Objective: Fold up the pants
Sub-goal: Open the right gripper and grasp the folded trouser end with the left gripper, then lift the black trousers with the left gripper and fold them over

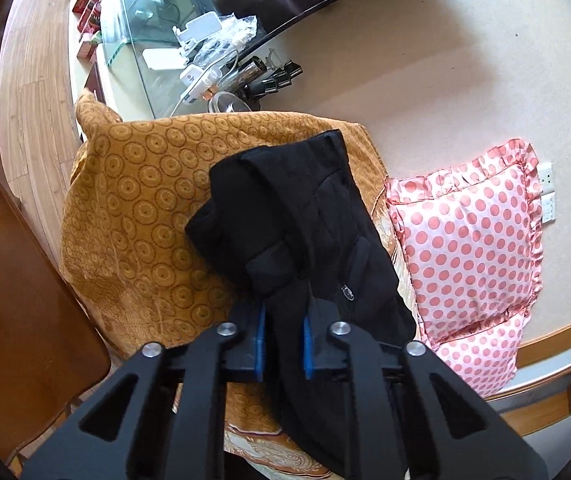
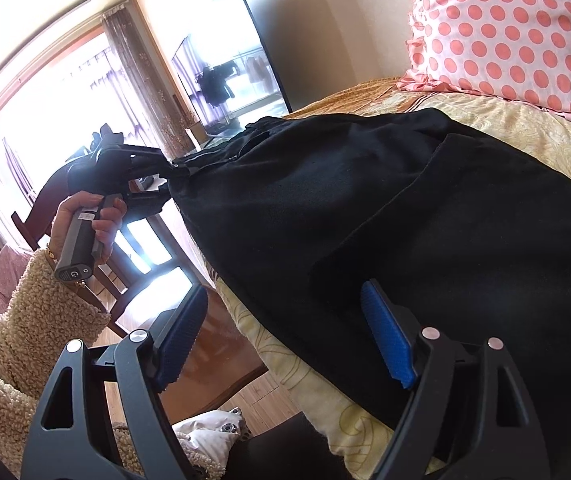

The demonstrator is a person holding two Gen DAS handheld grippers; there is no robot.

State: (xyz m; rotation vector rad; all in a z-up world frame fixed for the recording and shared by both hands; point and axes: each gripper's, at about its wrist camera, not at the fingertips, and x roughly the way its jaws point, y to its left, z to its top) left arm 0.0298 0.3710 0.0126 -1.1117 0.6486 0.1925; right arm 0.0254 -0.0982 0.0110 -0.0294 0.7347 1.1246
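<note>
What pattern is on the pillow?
Pink polka dots on white pillow, clearest in the left wrist view.

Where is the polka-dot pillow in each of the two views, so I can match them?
Left wrist view: polka-dot pillow at the right, lying right of the black pants.
Right wrist view: pillow at the top right, behind the pants.
Shared landmark: the black pants.
</note>
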